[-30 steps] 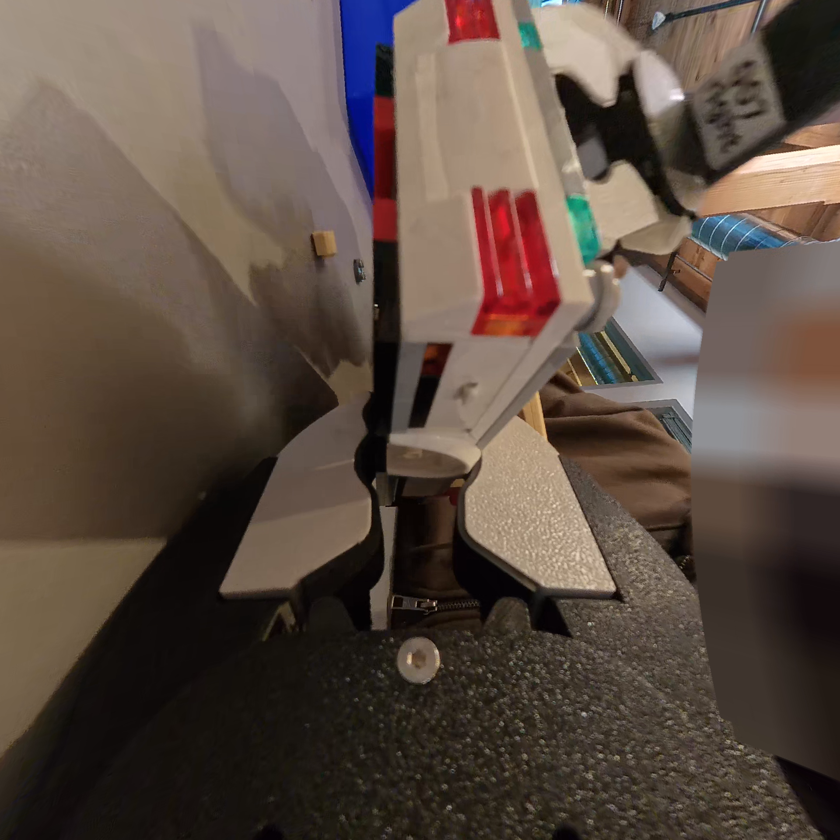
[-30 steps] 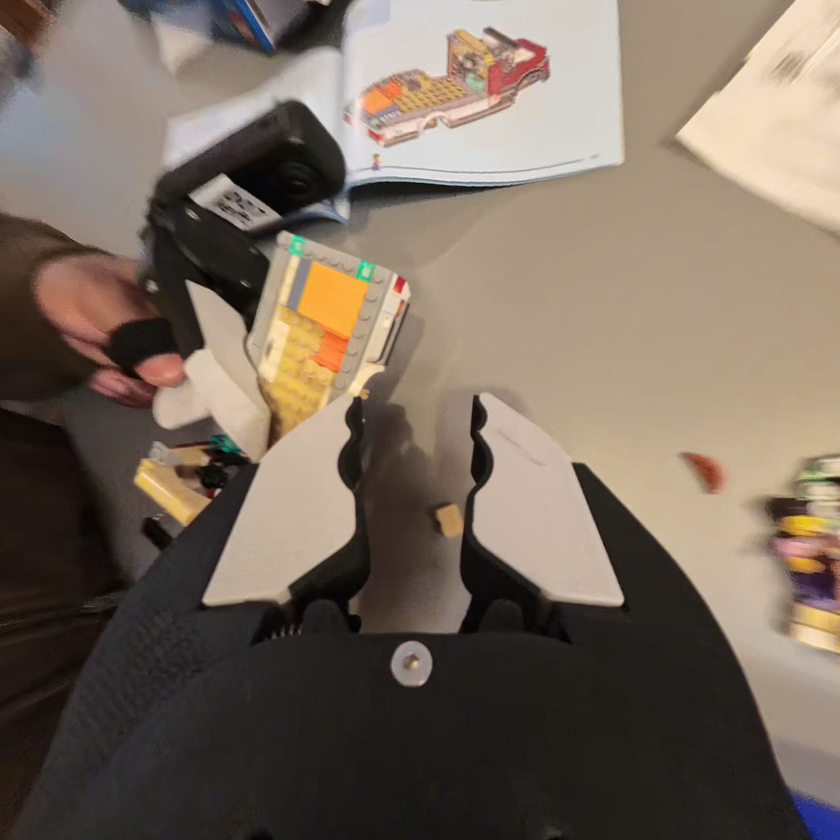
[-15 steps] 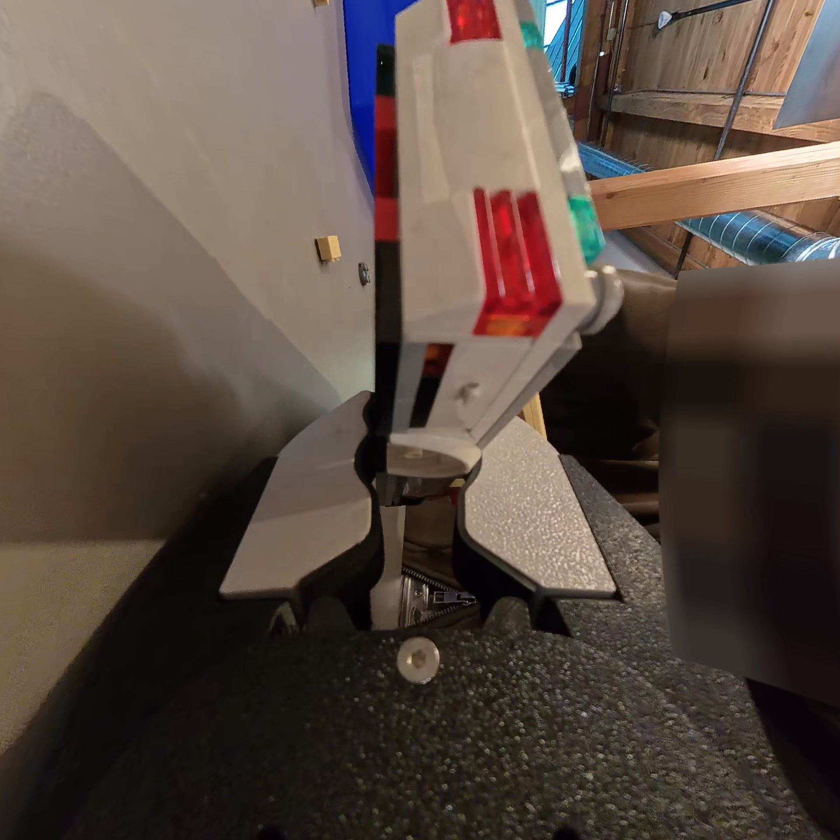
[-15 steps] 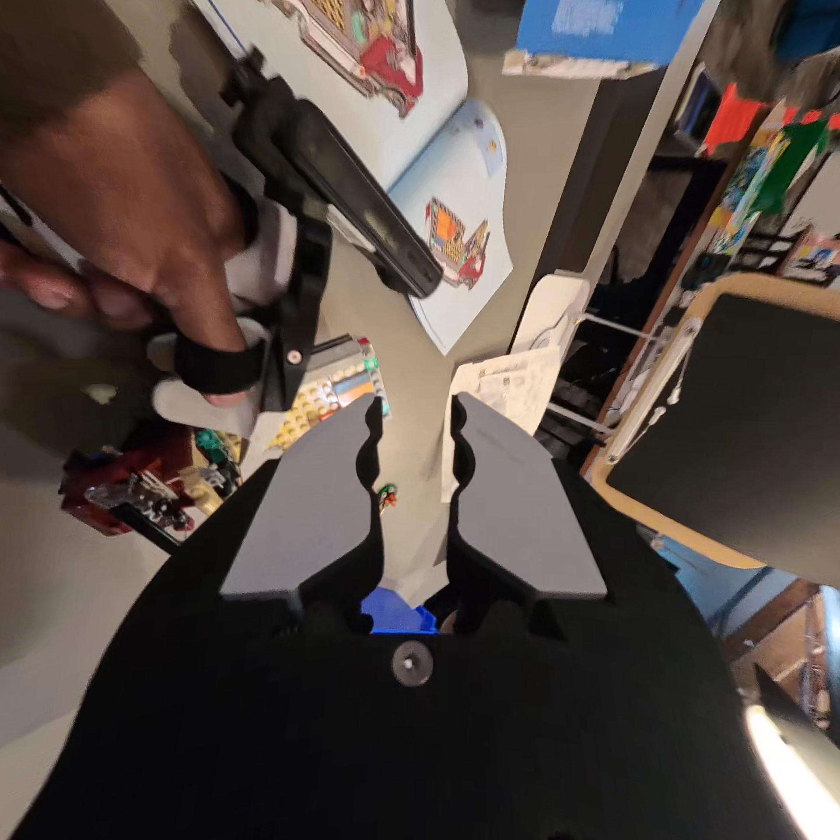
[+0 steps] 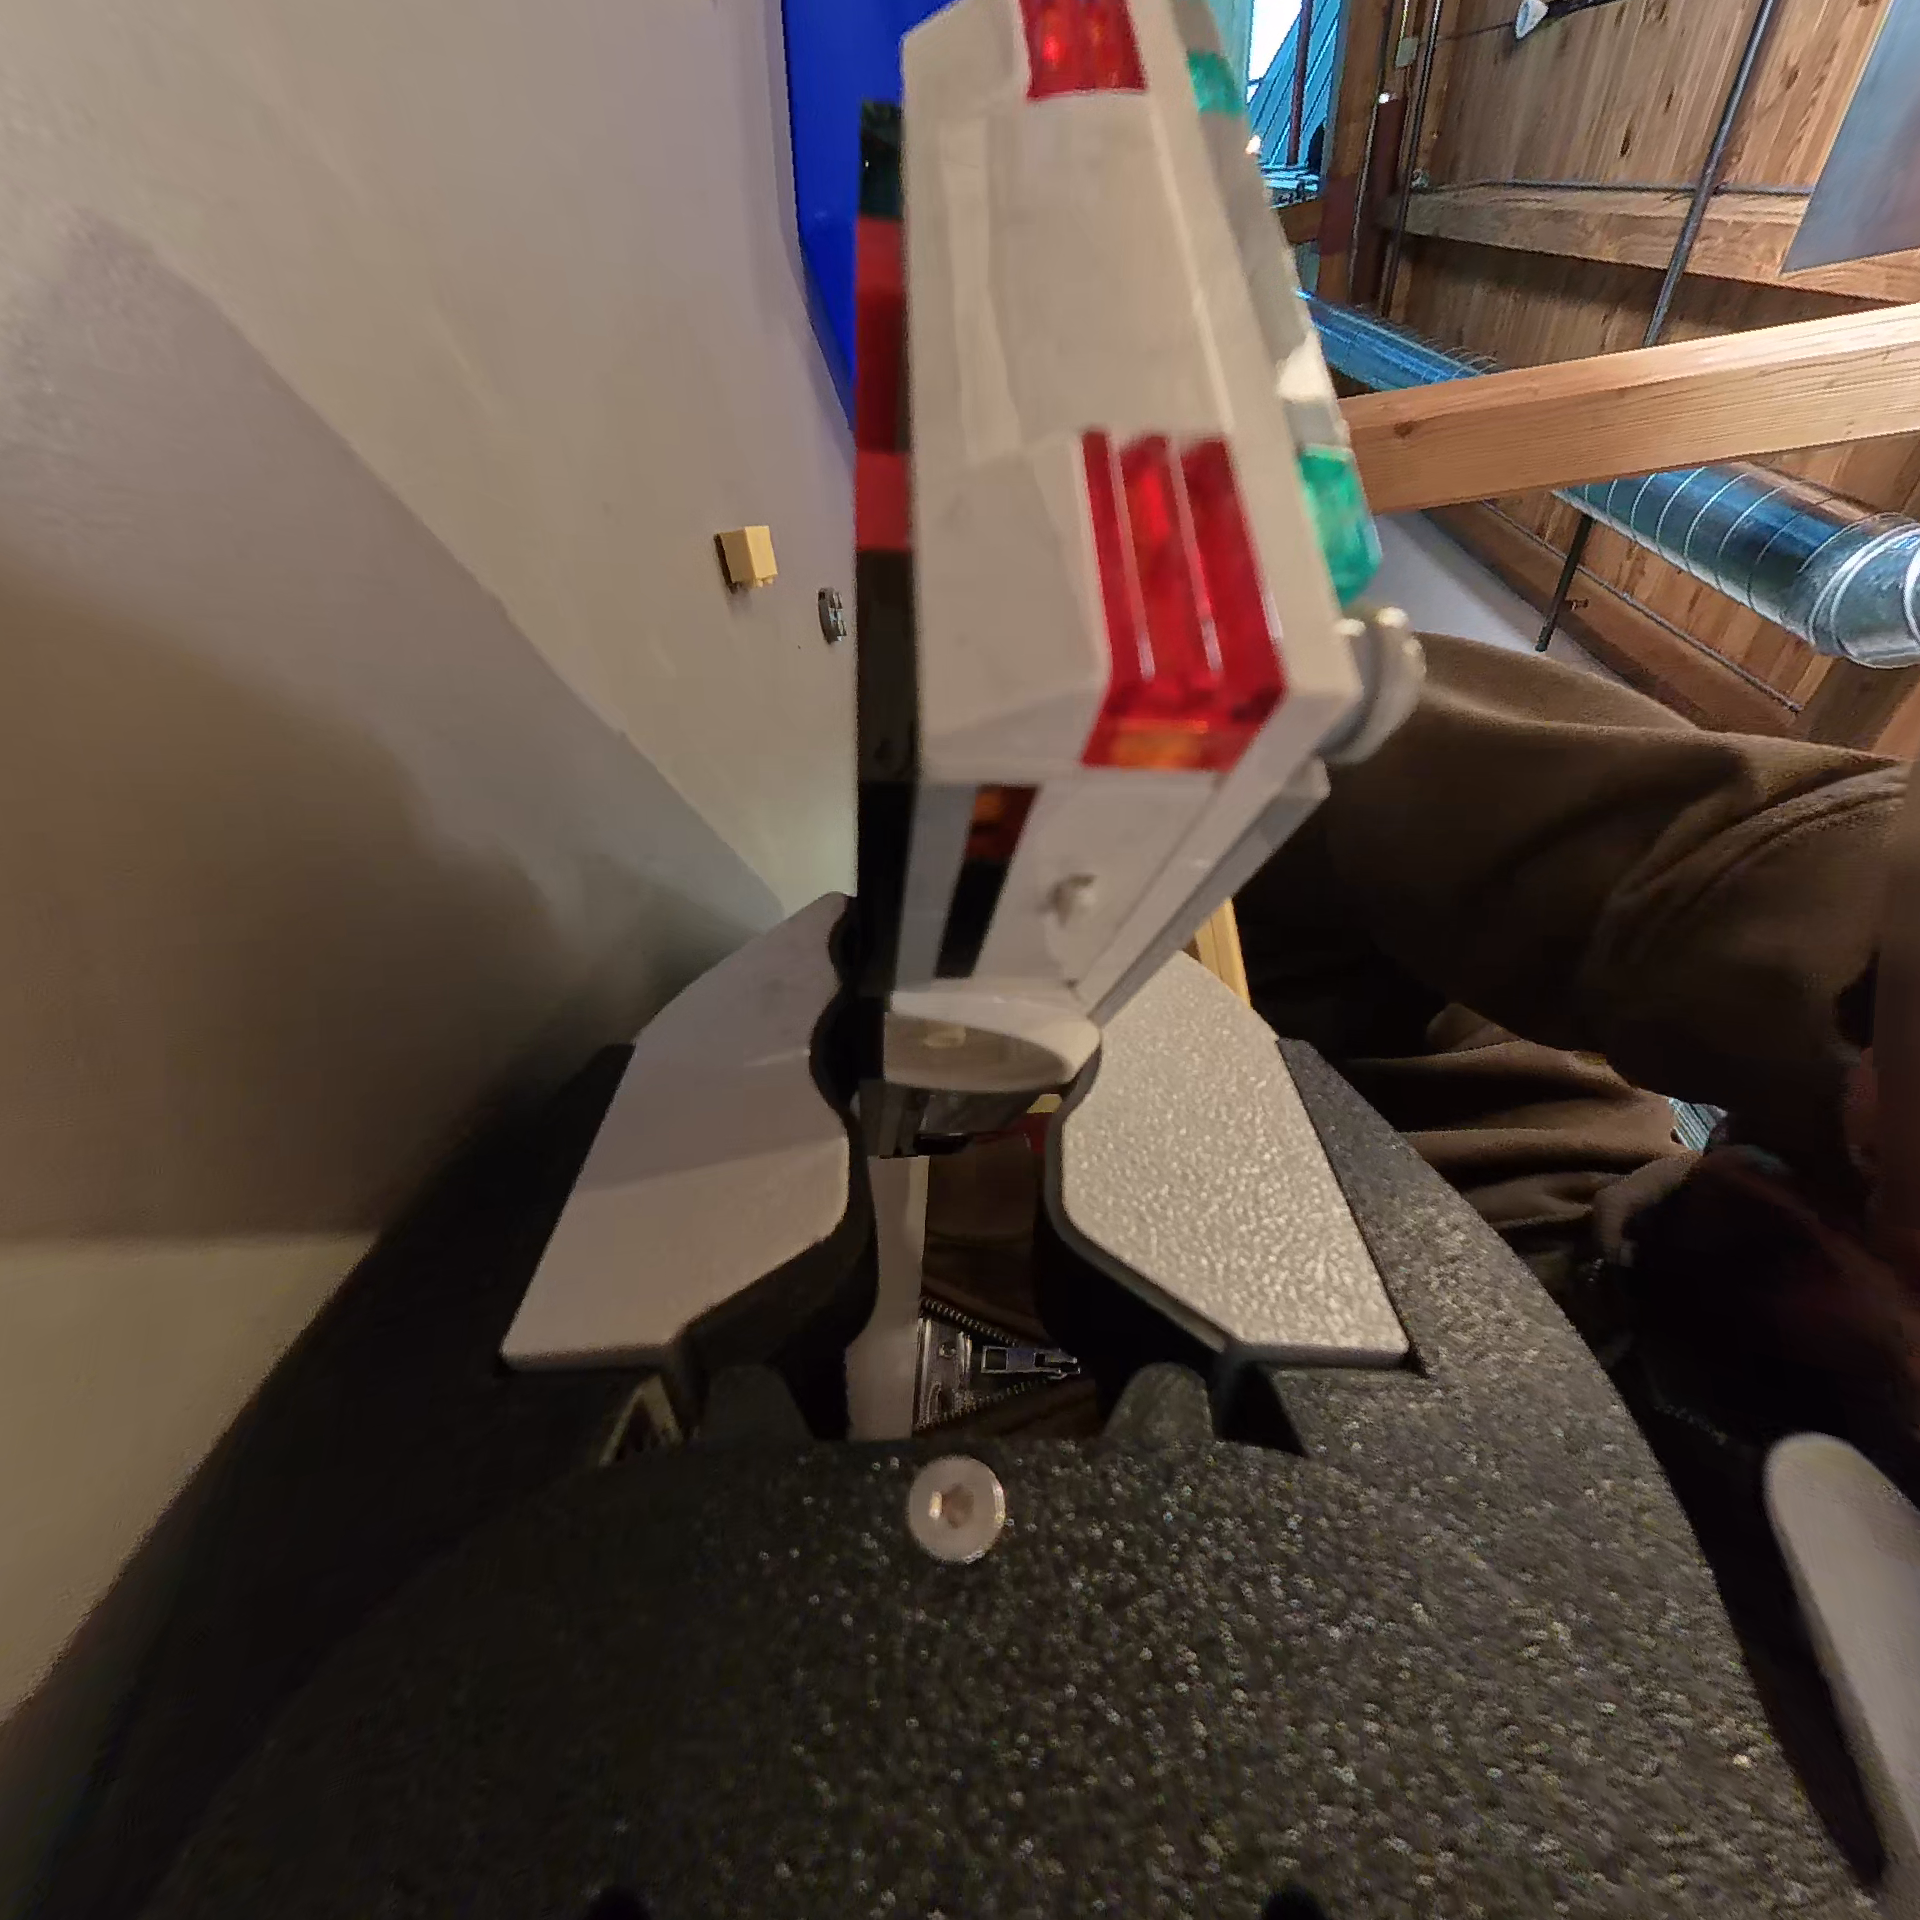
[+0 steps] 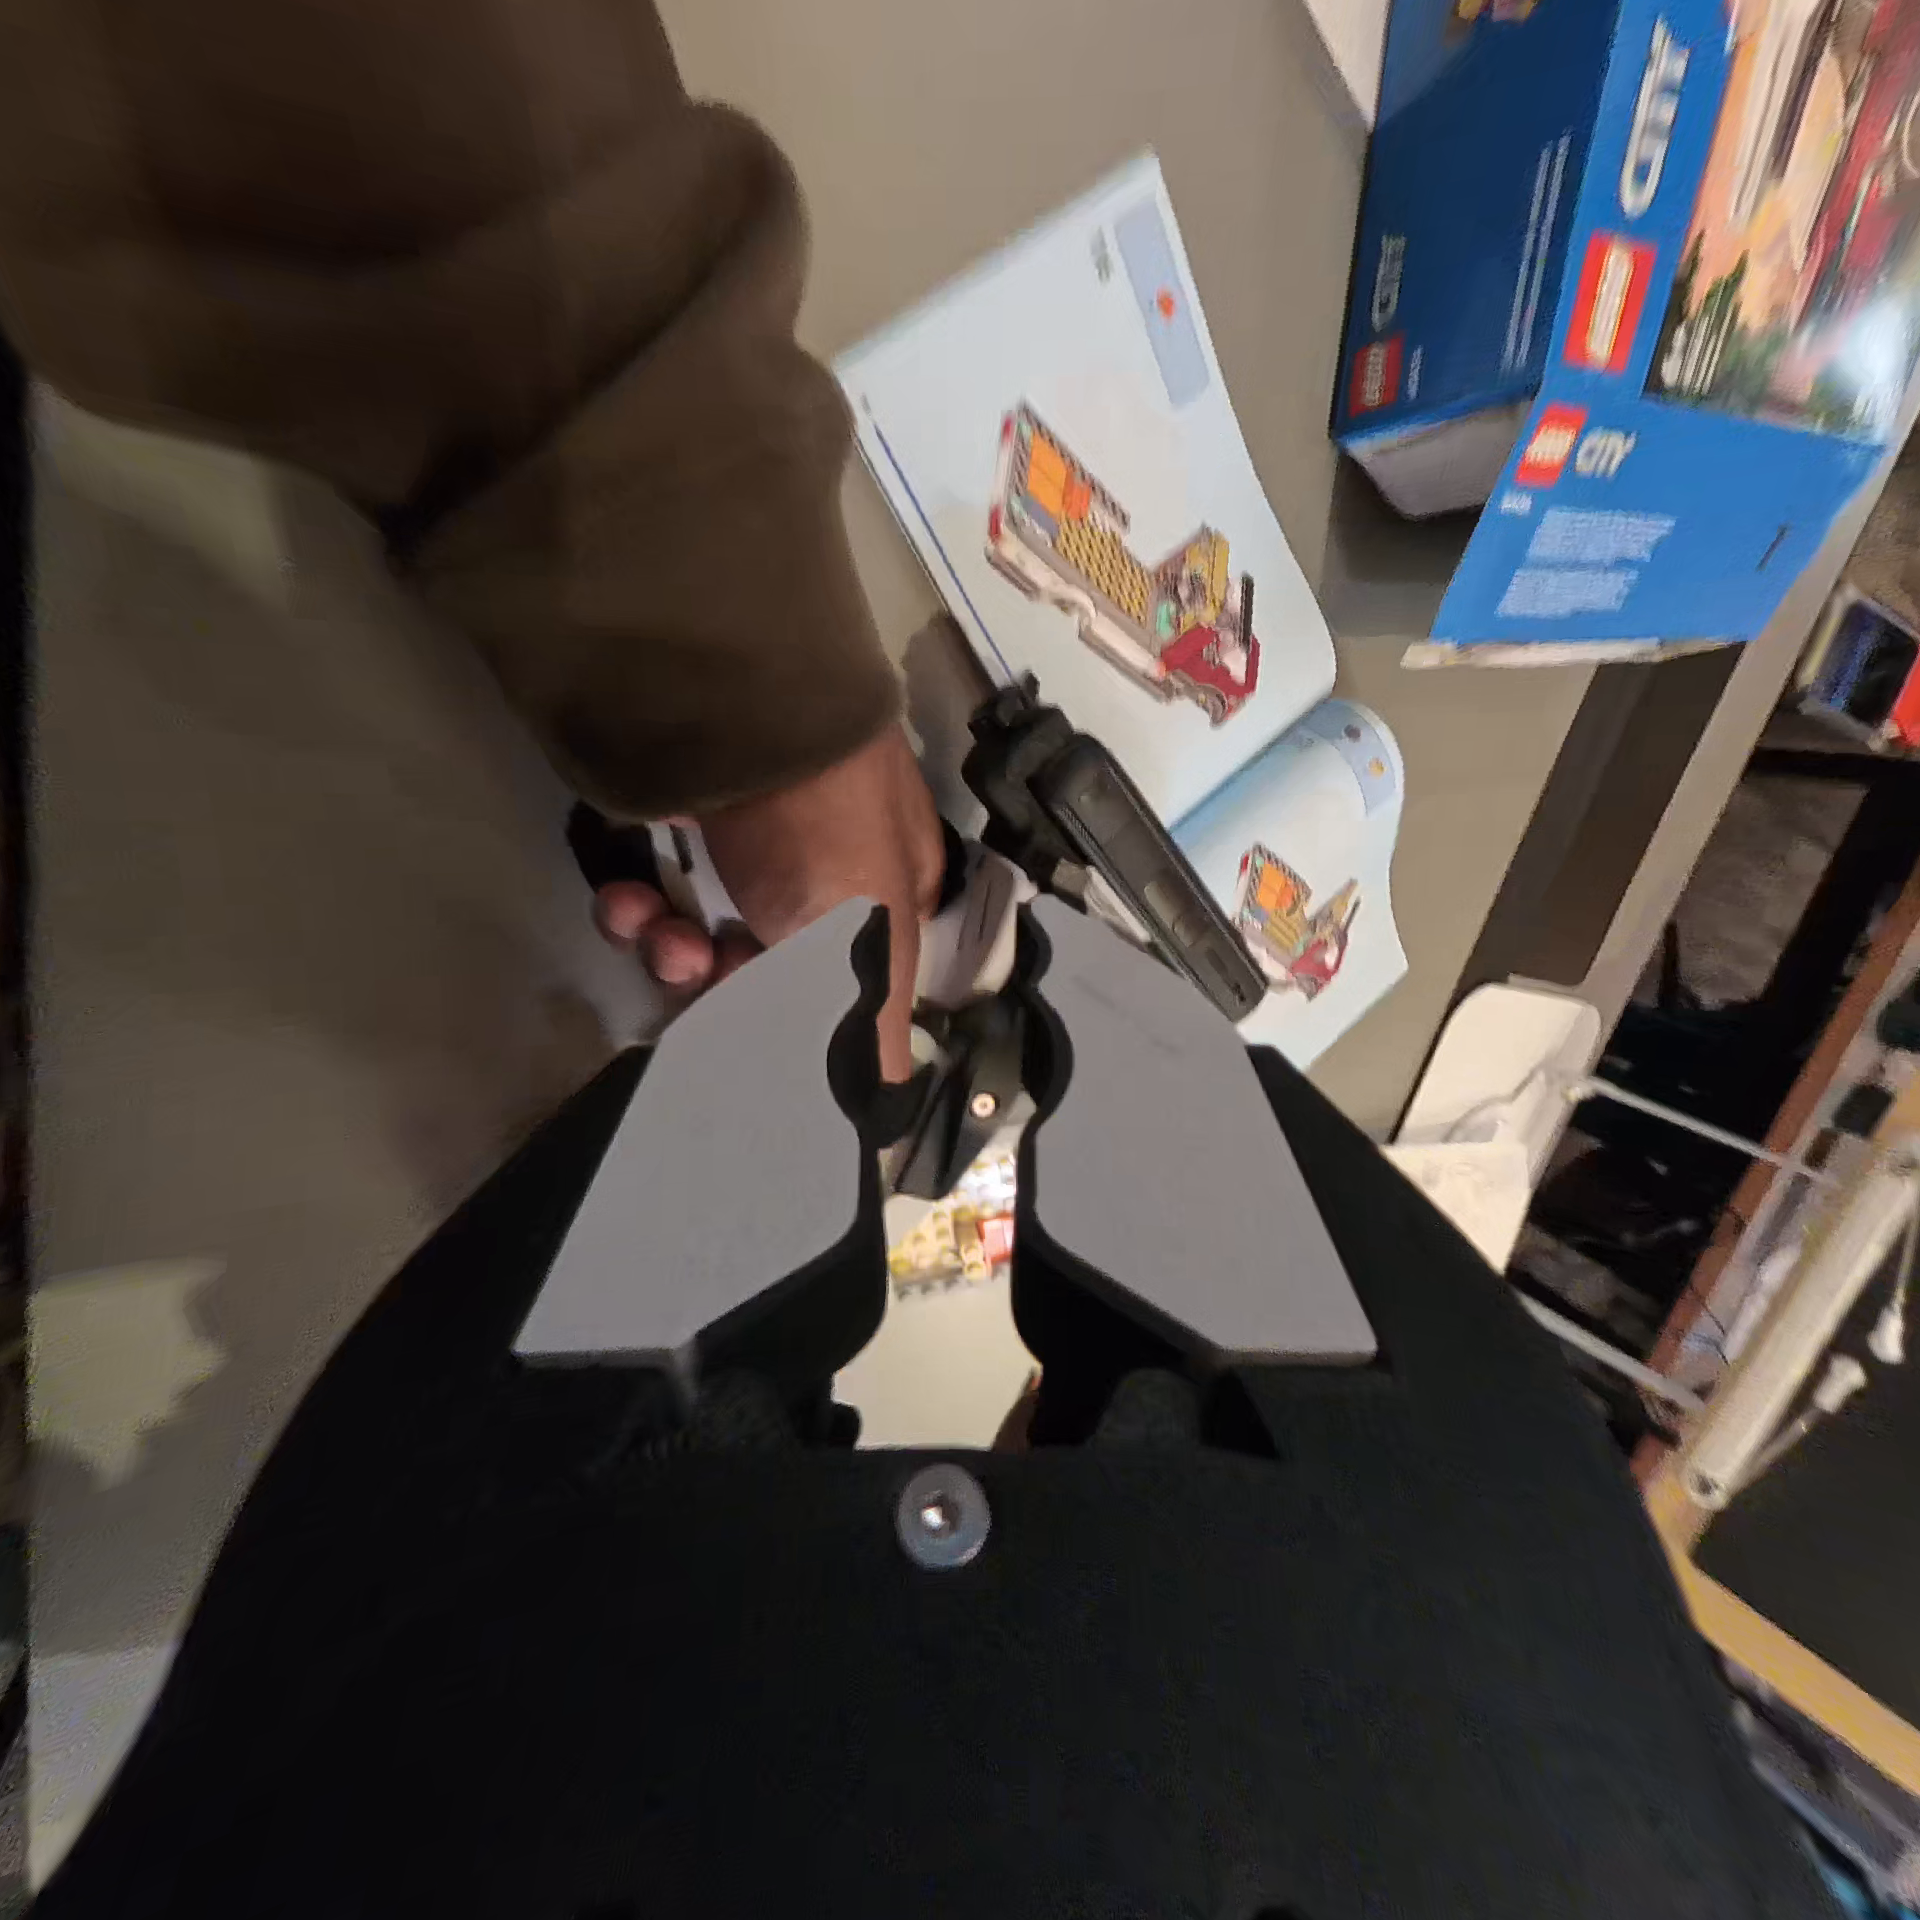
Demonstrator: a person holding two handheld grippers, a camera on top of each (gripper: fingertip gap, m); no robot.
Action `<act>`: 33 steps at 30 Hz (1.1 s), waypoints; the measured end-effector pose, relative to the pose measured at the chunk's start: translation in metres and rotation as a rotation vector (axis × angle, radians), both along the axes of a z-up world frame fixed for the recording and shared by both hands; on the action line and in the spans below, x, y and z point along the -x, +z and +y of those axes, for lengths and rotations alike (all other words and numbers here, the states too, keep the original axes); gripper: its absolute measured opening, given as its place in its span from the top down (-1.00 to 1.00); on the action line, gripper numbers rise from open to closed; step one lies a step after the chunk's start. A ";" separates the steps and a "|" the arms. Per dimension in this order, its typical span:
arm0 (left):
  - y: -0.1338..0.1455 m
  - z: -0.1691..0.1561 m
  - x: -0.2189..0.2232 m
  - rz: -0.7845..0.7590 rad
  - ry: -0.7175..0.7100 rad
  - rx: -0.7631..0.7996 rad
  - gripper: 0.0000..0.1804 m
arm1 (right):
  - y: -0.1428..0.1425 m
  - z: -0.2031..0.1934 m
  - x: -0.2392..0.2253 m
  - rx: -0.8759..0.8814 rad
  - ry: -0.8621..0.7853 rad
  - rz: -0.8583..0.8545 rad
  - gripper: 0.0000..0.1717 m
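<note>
Grey tabletop (image 6: 1039, 125), printed blue toy box (image 6: 1621, 312), instruction booklet (image 6: 1091, 416)

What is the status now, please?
Left gripper clamped on grey brick model. Right gripper open, above left hand. Instruction booklet beyond.

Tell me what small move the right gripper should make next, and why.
Probably draw the right gripper back a little: its close-set fingers seem to hold nothing and crowd the hand on the left gripper, which clamps the grey brick model.
</note>
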State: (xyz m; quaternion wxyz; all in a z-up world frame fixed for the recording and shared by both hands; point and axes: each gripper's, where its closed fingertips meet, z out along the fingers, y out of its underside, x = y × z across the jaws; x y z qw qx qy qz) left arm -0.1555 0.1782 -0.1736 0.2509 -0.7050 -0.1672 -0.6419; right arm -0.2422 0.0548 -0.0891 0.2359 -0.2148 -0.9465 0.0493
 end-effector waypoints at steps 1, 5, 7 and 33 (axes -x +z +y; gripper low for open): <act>0.000 0.000 0.000 0.001 0.001 0.000 0.65 | -0.003 0.009 0.002 -0.029 -0.029 0.000 0.70; 0.000 0.000 0.000 -0.002 0.001 -0.001 0.64 | 0.007 0.007 0.008 0.089 -0.054 -0.003 0.70; 0.000 0.000 0.000 -0.003 0.000 -0.001 0.64 | 0.019 0.001 0.014 0.158 -0.057 0.032 0.74; 0.003 -0.011 -0.017 -0.031 -0.069 0.009 0.64 | -0.083 0.248 -0.122 0.514 -0.836 0.012 0.68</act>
